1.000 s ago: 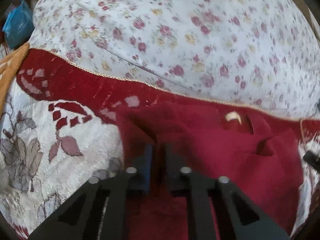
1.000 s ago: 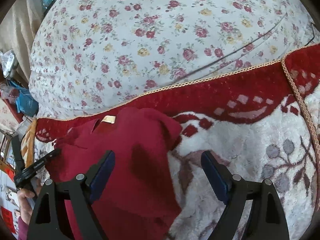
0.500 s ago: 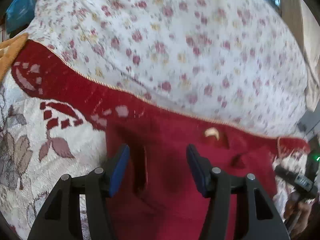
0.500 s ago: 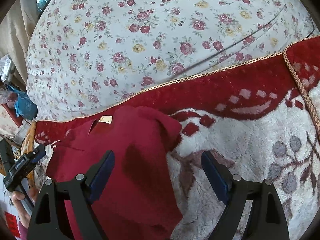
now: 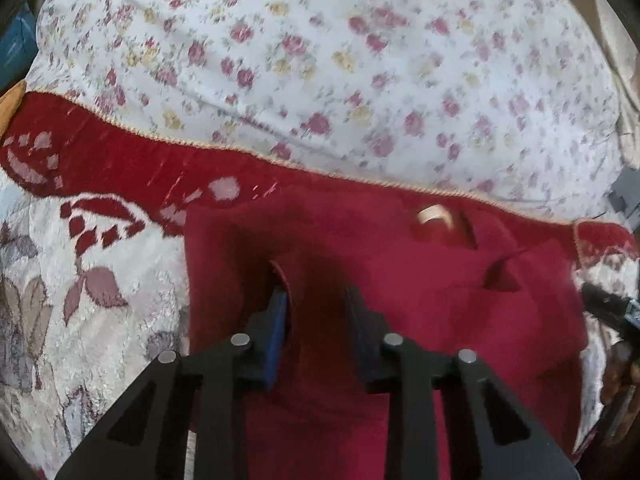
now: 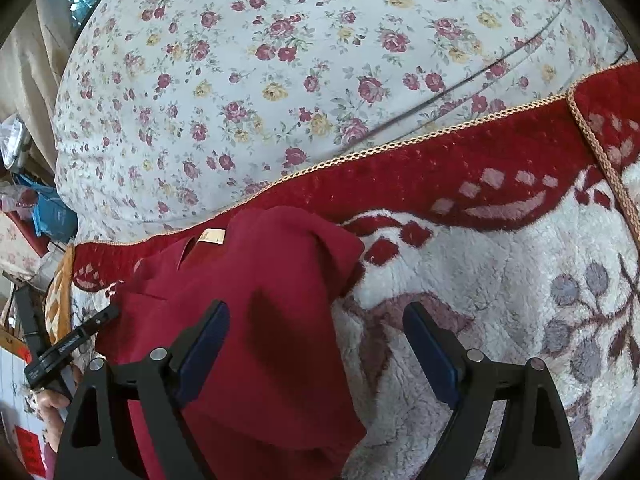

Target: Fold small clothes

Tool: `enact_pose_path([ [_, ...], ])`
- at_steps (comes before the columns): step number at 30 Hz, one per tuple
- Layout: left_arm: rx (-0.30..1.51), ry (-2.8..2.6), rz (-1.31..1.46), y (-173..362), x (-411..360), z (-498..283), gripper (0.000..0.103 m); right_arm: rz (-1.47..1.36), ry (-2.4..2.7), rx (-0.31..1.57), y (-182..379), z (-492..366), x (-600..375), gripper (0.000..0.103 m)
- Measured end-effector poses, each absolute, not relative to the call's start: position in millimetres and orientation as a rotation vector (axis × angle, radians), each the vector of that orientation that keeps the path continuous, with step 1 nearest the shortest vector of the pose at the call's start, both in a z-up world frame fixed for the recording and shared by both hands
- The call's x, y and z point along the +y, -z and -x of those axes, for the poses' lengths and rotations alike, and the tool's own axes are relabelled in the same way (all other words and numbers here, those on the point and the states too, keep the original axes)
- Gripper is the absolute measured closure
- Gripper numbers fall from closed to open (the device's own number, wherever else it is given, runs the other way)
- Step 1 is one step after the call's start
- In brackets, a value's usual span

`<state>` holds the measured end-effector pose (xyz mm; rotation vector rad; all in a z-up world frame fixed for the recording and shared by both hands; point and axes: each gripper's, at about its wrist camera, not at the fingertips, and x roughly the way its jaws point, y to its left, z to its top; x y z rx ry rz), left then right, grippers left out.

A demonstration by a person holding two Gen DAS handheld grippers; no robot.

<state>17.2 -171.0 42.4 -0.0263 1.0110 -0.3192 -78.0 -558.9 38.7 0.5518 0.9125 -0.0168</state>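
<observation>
Now left gripper [image 5: 318,300] straddles red garment [image 5: 400,300] fold (blanket [image 6: 500,280] alongside).

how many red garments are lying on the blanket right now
1: a single red garment lies on the blanket near its red border, under the left gripper and beside the right gripper. Anything beneath its folds is hidden.
</observation>
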Motion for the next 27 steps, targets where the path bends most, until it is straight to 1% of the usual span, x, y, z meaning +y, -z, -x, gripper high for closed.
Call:
enact_pose_path([
  [3, 1.002, 0.285, 0.014, -42, -169, -17, 0.074, -0.546, 0.015, 0.916, -39, 76, -559, 0.010],
  [4, 0.994, 0.278, 0.006, -43, -169, -16, 0.071, -0.549, 0.011, 0.917, -39, 75, -560, 0.010],
  [6, 0.999, 0.281, 0.003, -41, -169, -17, 0.070, -0.552, 0.016, 0.916, -36, 71, -562, 0.010],
  [7, 1.013, 0.289, 0.008, -38, -170, -18, 0.073, -0.561, 0.022, 0.914, -35, 69, -564, 0.010],
  [8, 1.016, 0.294, 0.007, -36, -171, -17, 0.083, -0.584, 0.027, 0.914, -32, 67, -566, 0.010],
  [10, 1.008, 0.290, -0.001, -39, -170, -15, 0.100, -0.664, 0.024, 0.927, -23, 59, -573, 0.010],
  [12, 0.988, 0.291, 0.044, -46, -162, -12, 0.100, -0.754, -0.003, 0.934, -14, 50, -577, 0.010],
  [13, 0.975, 0.292, 0.075, -50, -156, -11, 0.100, -0.765, -0.012, 0.932, -12, 44, -577, 0.017],
  [14, 0.963, 0.289, 0.096, -54, -151, -11, 0.100, -0.740, -0.027, 0.932, -12, 36, -575, 0.030],
  [15, 0.949, 0.272, 0.107, -58, -145, -9, 0.100, -0.690, -0.035, 0.947, -14, 26, -571, 0.068],
  [16, 0.944, 0.264, 0.111, -60, -141, -9, 0.100, -0.674, -0.033, 0.951, -17, 23, -568, 0.076],
  [18, 0.953, 0.260, 0.124, -60, -135, -9, 0.100, -0.637, -0.054, 0.908, -35, 21, -562, 0.081],
  [21, 0.979, 0.249, 0.105, -54, -135, -9, 0.100, -0.415, -0.026, 0.793, -67, 31, -545, 0.081],
  [22, 0.997, 0.253, 0.090, -49, -139, -10, 0.100, -0.315, -0.003, 0.783, -69, 32, -539, 0.077],
  [23, 1.008, 0.252, 0.079, -46, -142, -10, 0.100, -0.248, 0.049, 0.824, -62, 29, -538, 0.068],
  [24, 1.017, 0.245, 0.064, -43, -145, -10, 0.100, -0.237, 0.109, 0.876, -55, 28, -543, 0.051],
  [25, 1.023, 0.233, 0.039, -39, -148, -9, 0.100, -0.271, 0.193, 0.918, -47, 31, -556, 0.049],
  [27, 1.021, 0.223, 0.006, -35, -152, -8, 0.100, -0.397, 0.249, 0.903, -45, 48, -582, 0.049],
])
